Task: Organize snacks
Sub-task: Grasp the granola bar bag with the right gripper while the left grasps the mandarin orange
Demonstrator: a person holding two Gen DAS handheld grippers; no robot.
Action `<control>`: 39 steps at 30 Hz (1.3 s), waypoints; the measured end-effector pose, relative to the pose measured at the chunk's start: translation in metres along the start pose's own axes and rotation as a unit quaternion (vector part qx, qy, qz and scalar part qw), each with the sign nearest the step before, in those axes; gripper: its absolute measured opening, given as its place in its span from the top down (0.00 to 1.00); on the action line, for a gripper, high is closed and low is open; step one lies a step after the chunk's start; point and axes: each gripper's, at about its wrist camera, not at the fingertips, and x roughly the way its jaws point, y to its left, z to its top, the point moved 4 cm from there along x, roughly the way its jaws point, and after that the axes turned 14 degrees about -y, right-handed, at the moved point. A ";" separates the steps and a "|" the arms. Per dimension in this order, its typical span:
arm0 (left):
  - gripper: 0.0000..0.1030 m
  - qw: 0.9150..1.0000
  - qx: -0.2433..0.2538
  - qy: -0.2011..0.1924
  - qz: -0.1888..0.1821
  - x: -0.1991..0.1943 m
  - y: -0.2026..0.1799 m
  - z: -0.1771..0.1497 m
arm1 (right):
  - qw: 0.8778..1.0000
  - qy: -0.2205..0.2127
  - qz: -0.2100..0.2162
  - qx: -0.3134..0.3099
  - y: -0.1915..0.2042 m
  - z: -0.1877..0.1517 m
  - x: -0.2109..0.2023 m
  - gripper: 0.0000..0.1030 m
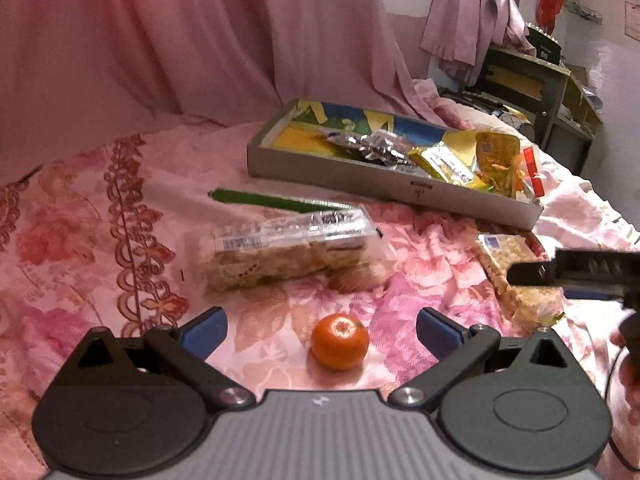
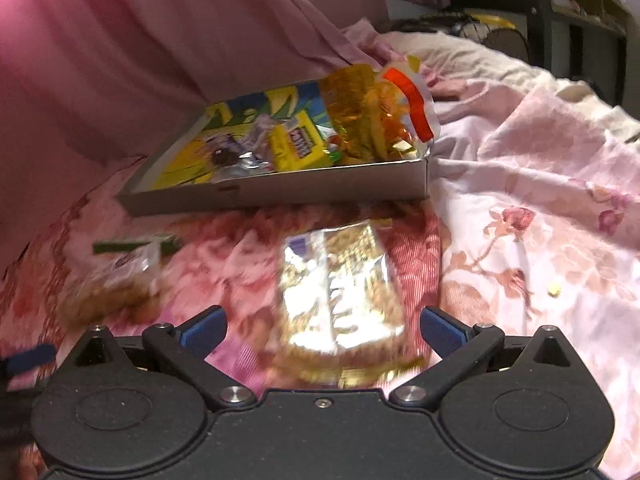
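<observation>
- Hovering left gripper [image 1: 322,330] spread wide around orange [image 1: 340,341] — could roll off-centre on soft cloth [image 1: 100,208]
- Right gripper [image 2: 323,330] unclenched over packet [image 2: 340,300] — slippery film, may slide out

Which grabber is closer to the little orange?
Left. The left gripper has the tangerine right between its open fingers. The right gripper is off to that fruit's right, over a clear snack packet.

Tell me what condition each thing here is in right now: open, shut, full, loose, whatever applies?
Left gripper: jaws open, empty, the tangerine between them.
Right gripper: jaws open, empty, over a clear snack pack.
Tangerine: whole, unpeeled, loose on the cloth.
Box tray: lidless, partly filled with packets.
Rice-cake pack: sealed, lying outside the tray.
Clear snack pack: lying flat outside the tray, blurred.
Green stick: lying flat on the cloth.
</observation>
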 end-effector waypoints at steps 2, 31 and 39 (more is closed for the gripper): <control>0.00 1.000 -0.005 0.009 -0.001 0.004 0.003 -0.004 | 1.000 0.005 -0.004 0.015 -0.007 0.001 0.013 0.01; 0.21 1.000 0.008 -0.011 -0.015 0.002 0.005 -0.016 | 0.991 -0.014 0.013 -0.131 0.043 -0.024 0.021 0.26; 0.38 0.999 0.003 -0.019 -0.028 0.002 0.006 -0.018 | 0.977 -0.015 0.072 -0.199 0.075 -0.037 0.009 0.26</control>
